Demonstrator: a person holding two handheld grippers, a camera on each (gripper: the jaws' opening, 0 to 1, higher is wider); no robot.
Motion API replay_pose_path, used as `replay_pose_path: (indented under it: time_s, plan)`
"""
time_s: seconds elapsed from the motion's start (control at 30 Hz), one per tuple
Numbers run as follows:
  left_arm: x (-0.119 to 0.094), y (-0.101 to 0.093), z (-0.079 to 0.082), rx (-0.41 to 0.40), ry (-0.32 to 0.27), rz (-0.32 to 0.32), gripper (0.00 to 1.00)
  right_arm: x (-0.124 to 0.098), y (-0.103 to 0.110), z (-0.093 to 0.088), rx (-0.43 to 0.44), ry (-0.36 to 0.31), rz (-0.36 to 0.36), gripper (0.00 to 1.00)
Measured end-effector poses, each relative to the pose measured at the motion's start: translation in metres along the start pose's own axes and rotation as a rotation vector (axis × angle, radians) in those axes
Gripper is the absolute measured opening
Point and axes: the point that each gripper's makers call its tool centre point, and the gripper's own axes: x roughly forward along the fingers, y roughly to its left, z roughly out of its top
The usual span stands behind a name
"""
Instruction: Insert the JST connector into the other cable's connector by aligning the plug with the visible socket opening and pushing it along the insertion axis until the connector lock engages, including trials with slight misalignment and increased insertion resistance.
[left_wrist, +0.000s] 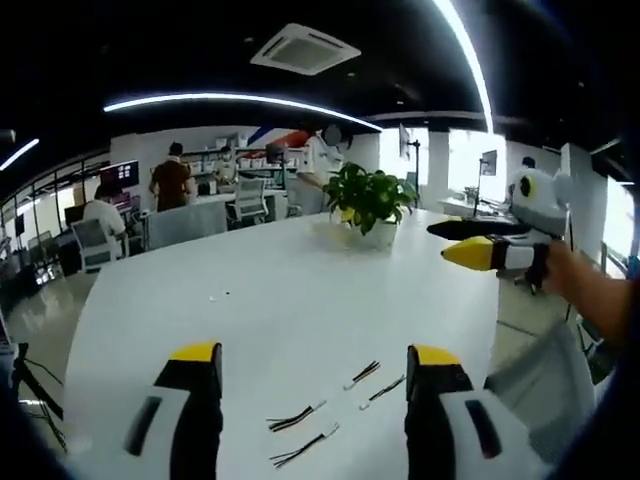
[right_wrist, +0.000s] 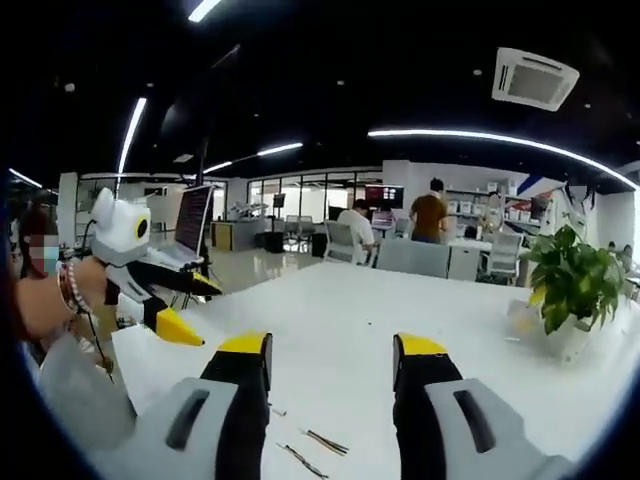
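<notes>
Several short JST cables with white connectors lie on the white table (left_wrist: 280, 300) in the left gripper view: one pair (left_wrist: 362, 375) further off, another pair (left_wrist: 298, 416) nearer. My left gripper (left_wrist: 312, 360) hovers above them, open and holding nothing. The right gripper (left_wrist: 480, 240) enters that view from the right, held in a hand, its yellow-tipped jaws apart. In the right gripper view my right gripper (right_wrist: 330, 350) is open and empty, with thin cables (right_wrist: 325, 441) on the table (right_wrist: 340, 300) between its jaws. The left gripper (right_wrist: 170, 305) shows at the left, open.
A potted green plant (left_wrist: 372, 200) stands at the table's far side, seen again as the plant (right_wrist: 570, 280) at right. Office chairs, desks and people fill the background. A grey chair back (left_wrist: 540, 370) sits by the table's right edge.
</notes>
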Motion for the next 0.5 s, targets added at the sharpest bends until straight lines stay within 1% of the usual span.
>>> replay_pose_path:
  time_s: [0.13,0.2,0.23,0.33,0.4,0.5]
  plan:
    - [0.024,-0.001,0.003,-0.017,-0.003,-0.02,0.73,0.011,-0.006,0.003,0.005,-0.016,-0.002,0.46]
    - [0.031,0.0,0.005,-0.014,-0.015,-0.028,0.73,0.014,-0.01,0.004,0.005,-0.023,-0.009,0.46]
    - [0.035,0.003,0.007,-0.013,-0.026,-0.022,0.73,0.016,-0.012,0.005,0.01,-0.031,-0.012,0.46]
    - [0.041,0.009,0.01,-0.036,-0.033,-0.018,0.74,0.02,-0.018,0.008,0.014,-0.038,-0.02,0.46]
    - [0.043,0.013,0.011,-0.06,-0.042,-0.018,0.74,0.023,-0.022,0.01,-0.006,-0.025,-0.026,0.46]
    - [0.043,0.021,0.01,-0.065,-0.039,-0.005,0.75,0.028,-0.028,0.016,-0.02,-0.023,-0.031,0.45]
